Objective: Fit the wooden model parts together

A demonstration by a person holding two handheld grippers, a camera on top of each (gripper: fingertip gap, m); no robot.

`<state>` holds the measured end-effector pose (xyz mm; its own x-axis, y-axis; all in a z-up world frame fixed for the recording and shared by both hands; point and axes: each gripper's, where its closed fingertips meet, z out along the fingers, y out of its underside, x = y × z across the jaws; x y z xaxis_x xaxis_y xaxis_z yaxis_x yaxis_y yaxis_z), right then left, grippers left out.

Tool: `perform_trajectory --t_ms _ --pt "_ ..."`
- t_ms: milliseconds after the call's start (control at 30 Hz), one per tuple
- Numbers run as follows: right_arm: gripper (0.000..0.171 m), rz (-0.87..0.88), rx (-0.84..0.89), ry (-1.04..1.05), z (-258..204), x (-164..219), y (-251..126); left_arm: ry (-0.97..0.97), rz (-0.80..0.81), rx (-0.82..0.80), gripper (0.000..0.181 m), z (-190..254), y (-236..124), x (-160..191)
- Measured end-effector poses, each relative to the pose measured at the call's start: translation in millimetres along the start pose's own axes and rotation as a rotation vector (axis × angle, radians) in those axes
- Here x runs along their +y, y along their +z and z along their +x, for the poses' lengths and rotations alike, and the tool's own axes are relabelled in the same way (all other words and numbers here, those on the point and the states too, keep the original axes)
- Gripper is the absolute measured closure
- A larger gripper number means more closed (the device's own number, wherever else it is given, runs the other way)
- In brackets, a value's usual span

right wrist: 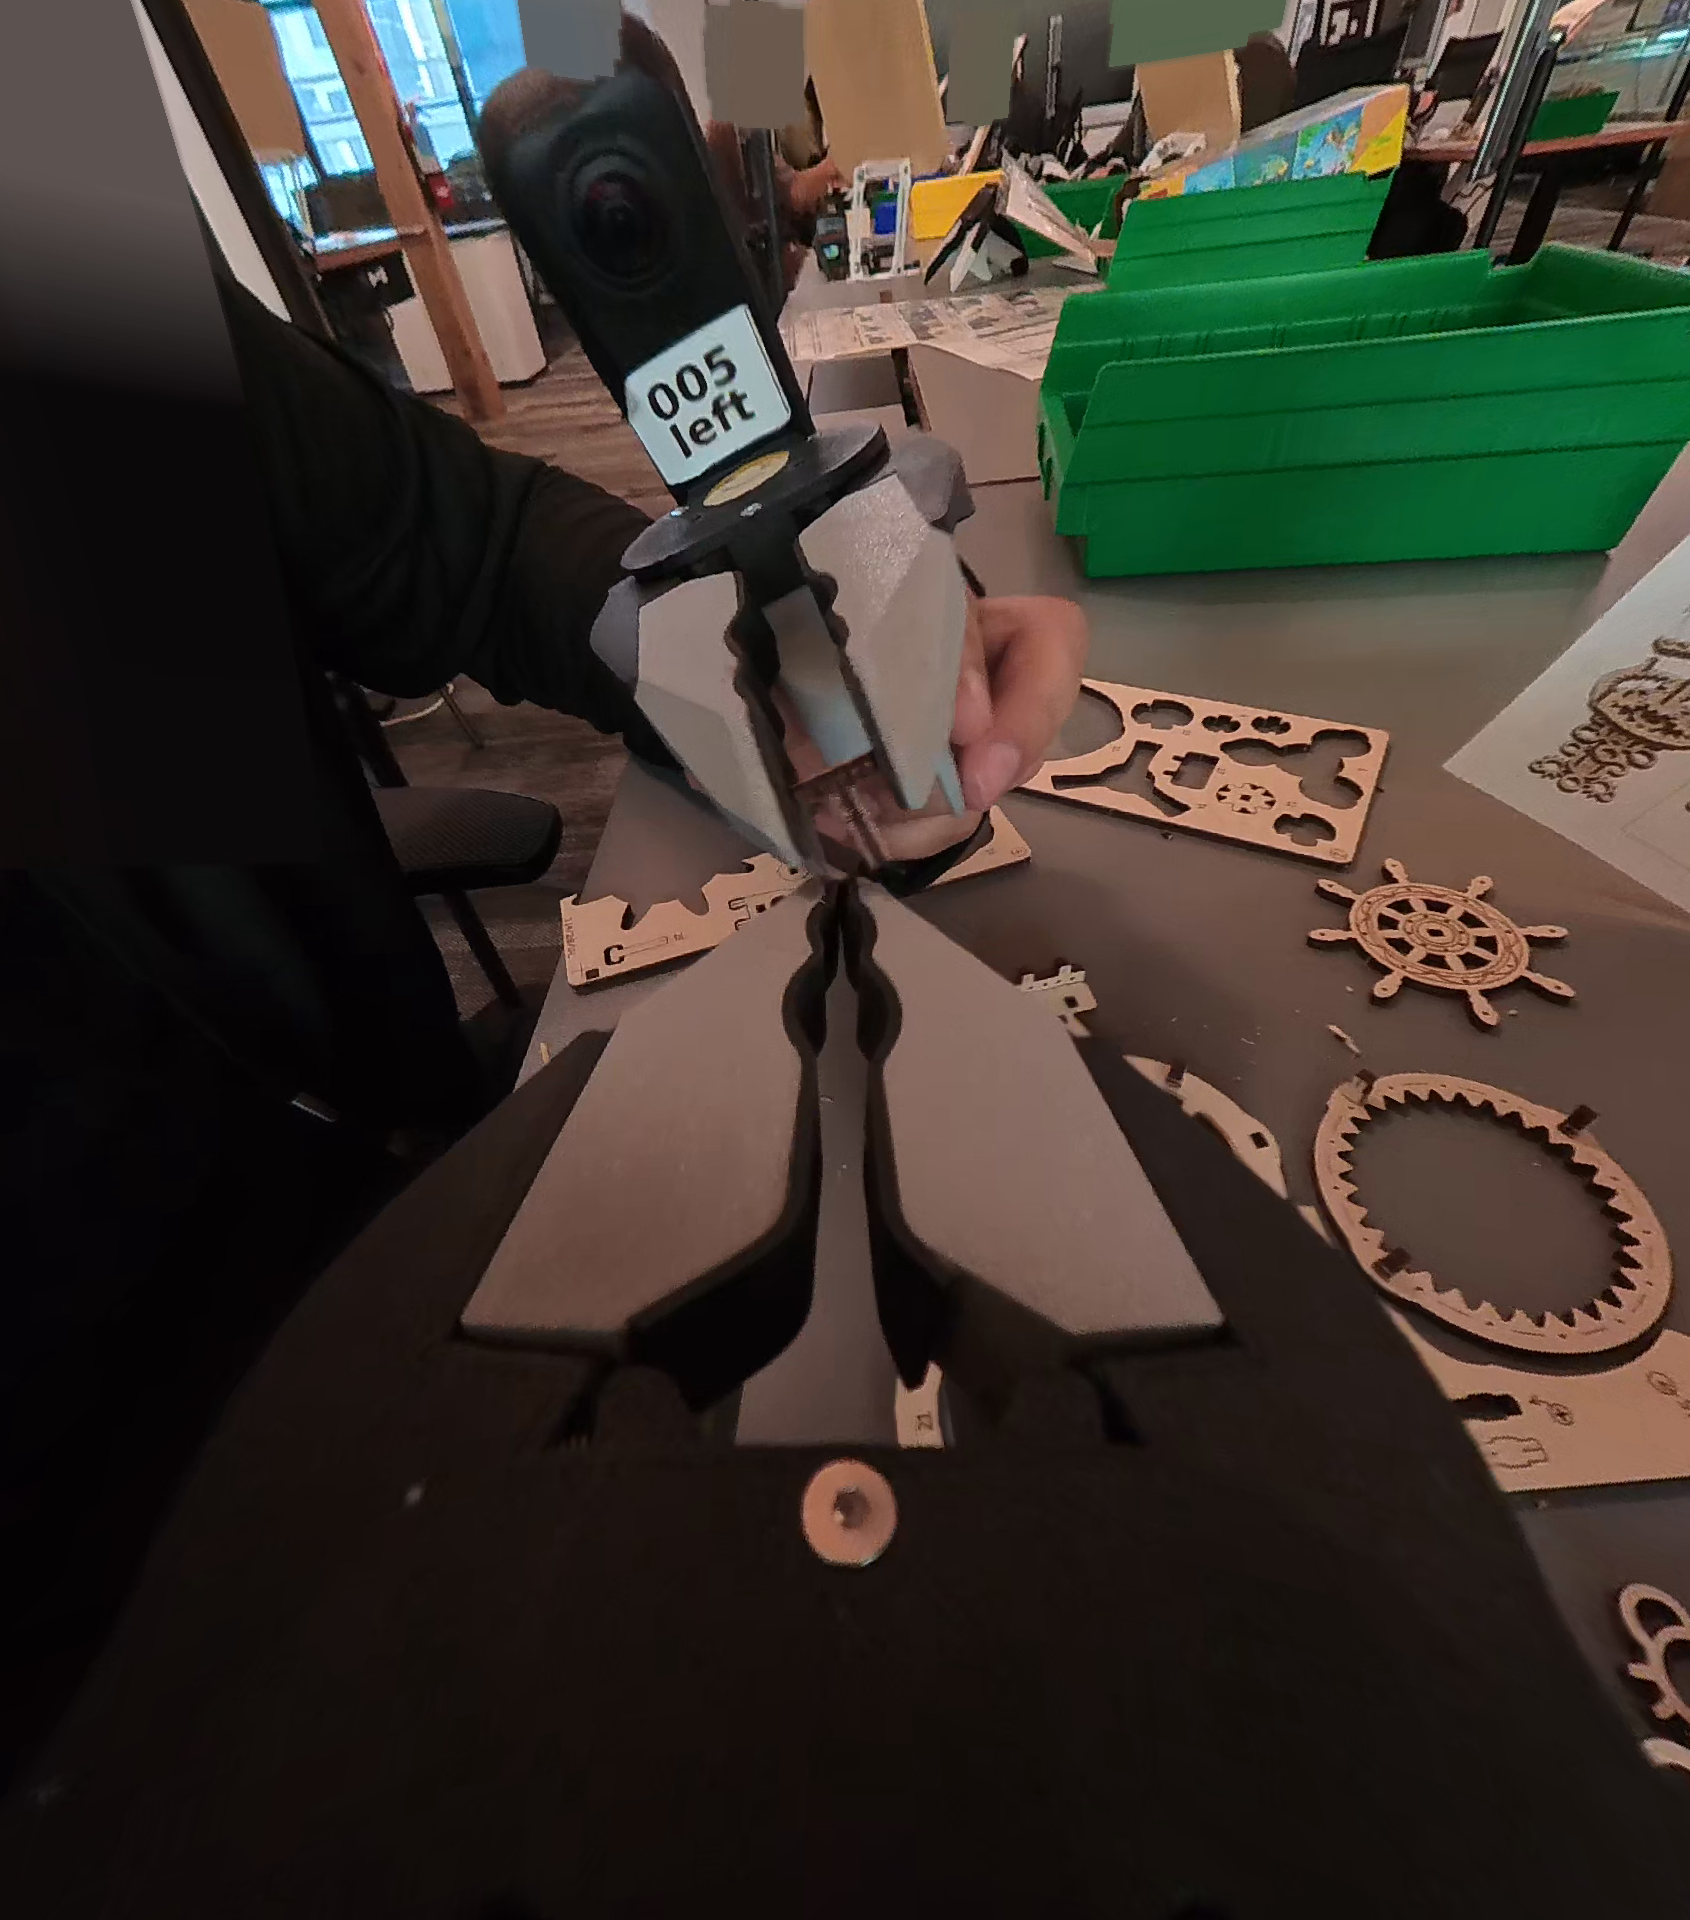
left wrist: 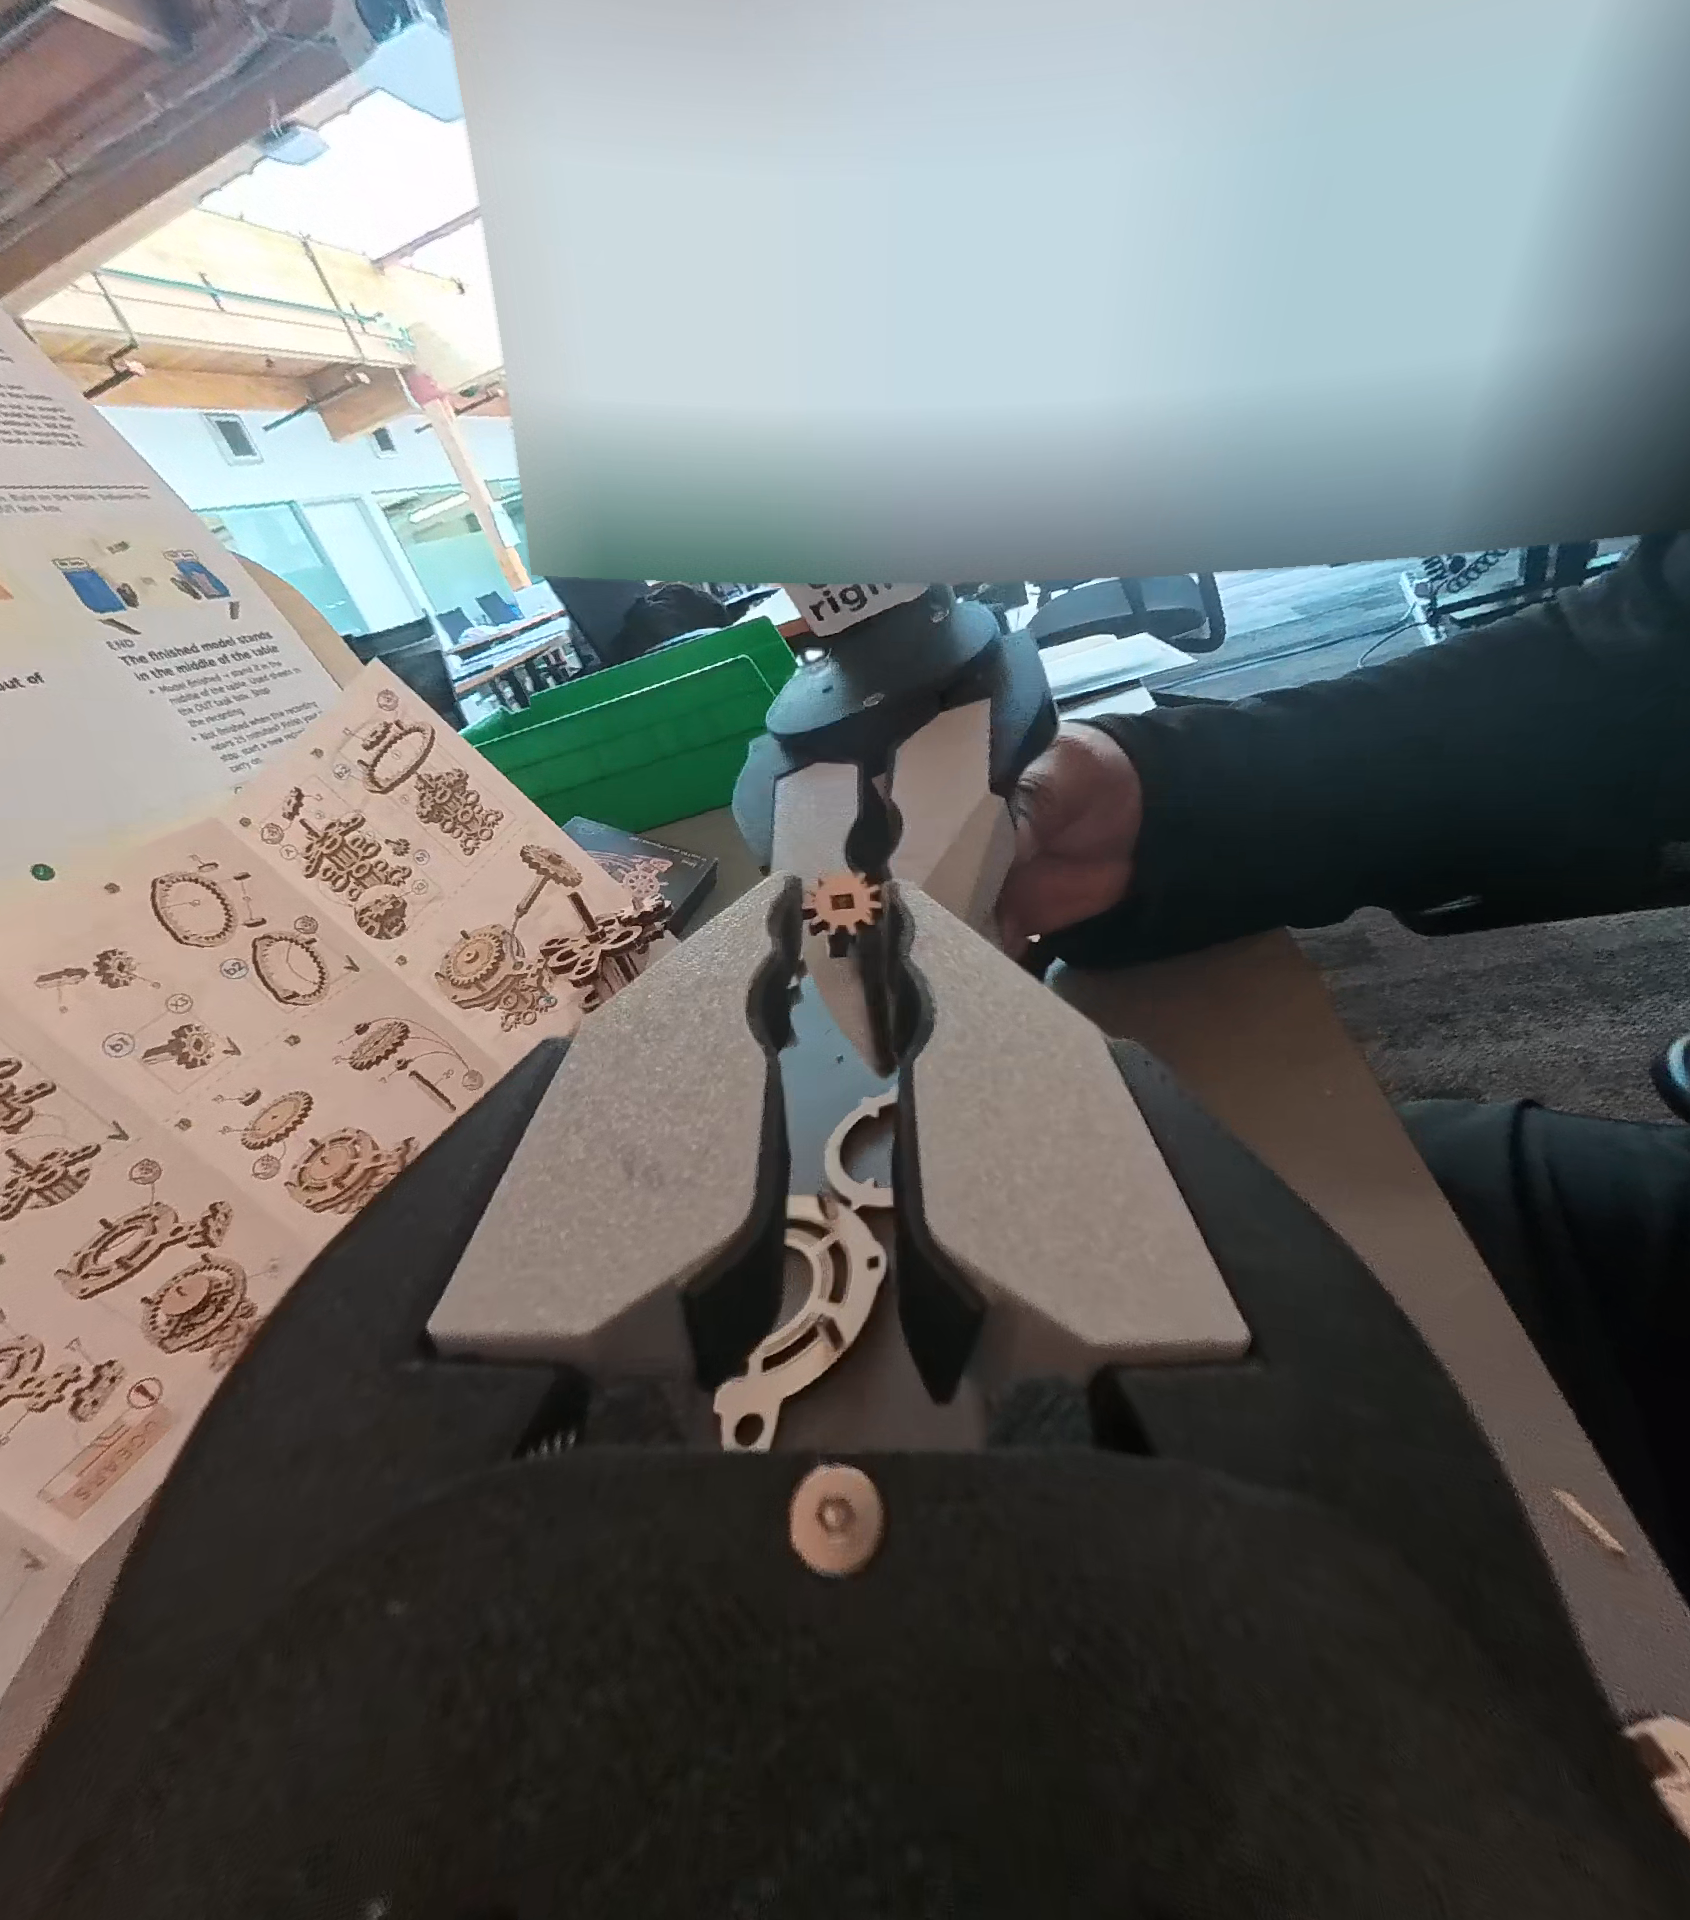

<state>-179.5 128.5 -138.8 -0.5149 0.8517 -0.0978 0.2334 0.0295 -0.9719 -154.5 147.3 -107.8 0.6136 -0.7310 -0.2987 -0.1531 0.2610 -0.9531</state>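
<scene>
My left gripper [left wrist: 845, 896] is shut on a small wooden gear [left wrist: 839, 908] with a square hole, held at the fingertips in the air. A short stem hangs below the gear. My right gripper [left wrist: 872, 868] comes in from the far side, jaws shut, its tips touching the gear's upper edge. In the right wrist view my right gripper [right wrist: 836, 902] is shut, tip to tip with the left gripper [right wrist: 862, 831], which holds the wooden part [right wrist: 836, 795]. Whether the right tips pinch anything is hidden.
On the grey table [right wrist: 1184, 935] lie a ship's wheel [right wrist: 1438, 940], a toothed ring [right wrist: 1490, 1216], cut-out wooden sheets [right wrist: 1225, 769] and a small loose piece [right wrist: 1059, 987]. Green bins [right wrist: 1360, 436] stand behind. Instruction sheets [left wrist: 145, 935] stand at the left. Pale ring parts [left wrist: 810, 1288] lie below. The grippers are tip to tip, or close to it. Left tips and right tips are each some 20 centimetres from the ship's wheel [right wrist: 1438, 940].
</scene>
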Motion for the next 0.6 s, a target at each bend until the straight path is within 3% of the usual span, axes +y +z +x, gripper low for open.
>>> perform_trajectory --t_ms 100,367,533,600 --pt "0.171 -0.061 0.013 0.006 1.6 10.7 1.0 0.009 -0.032 -0.023 0.170 -5.3 0.8 4.2" --pt "0.137 -0.071 0.213 0.008 19.4 10.1 -34.0 -0.096 -0.073 0.028 0.169 -2.5 22.8 7.3" --pt "0.145 0.013 0.304 -0.058 10.6 3.4 -48.7 -0.106 -0.067 0.058 0.170 5.0 48.8 -0.1" --pt "0.160 0.029 0.339 -0.080 10.9 2.9 -57.4 -0.111 -0.066 0.057 0.170 5.7 56.8 -0.7"
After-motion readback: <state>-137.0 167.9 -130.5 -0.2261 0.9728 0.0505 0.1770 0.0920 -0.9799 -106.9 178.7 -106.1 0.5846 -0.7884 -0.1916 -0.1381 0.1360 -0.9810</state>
